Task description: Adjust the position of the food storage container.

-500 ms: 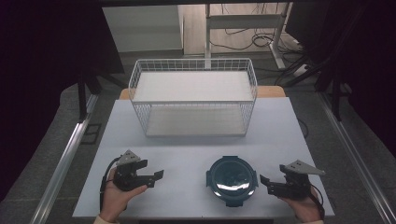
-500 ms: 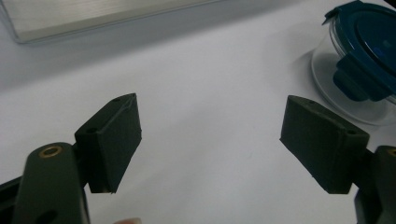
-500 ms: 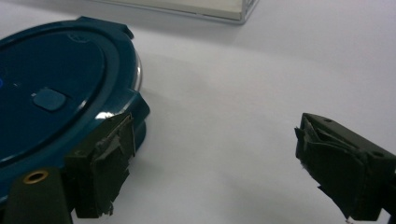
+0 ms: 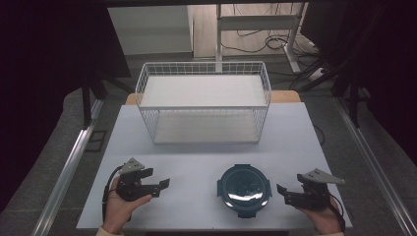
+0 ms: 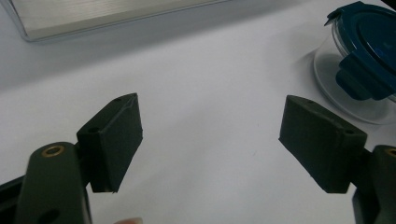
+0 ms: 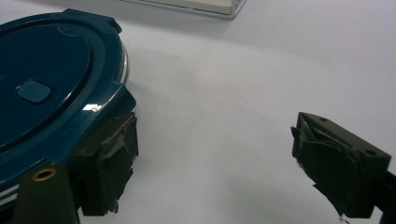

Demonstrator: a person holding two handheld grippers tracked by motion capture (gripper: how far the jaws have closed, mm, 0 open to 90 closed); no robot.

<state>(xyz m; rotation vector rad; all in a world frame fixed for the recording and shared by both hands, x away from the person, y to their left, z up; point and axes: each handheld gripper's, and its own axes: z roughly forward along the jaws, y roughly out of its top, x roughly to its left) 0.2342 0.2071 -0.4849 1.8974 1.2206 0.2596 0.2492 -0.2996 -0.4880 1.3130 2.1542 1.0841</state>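
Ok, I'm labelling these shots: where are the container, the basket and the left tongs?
container (image 4: 244, 190), high view, lid centre
basket (image 4: 204, 108), high view, front rim
left tongs (image 4: 163, 185), high view, between the tips

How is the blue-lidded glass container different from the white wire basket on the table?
The glass container is round and low, while the wire basket is rectangular and taller. The container is closed by a dark blue clip-on lid; the basket is open on top. The container sits at the near edge between the left gripper and the right gripper; the basket stands farther back. Both rest upright on the white table, untouched, and both grippers have open jaws.
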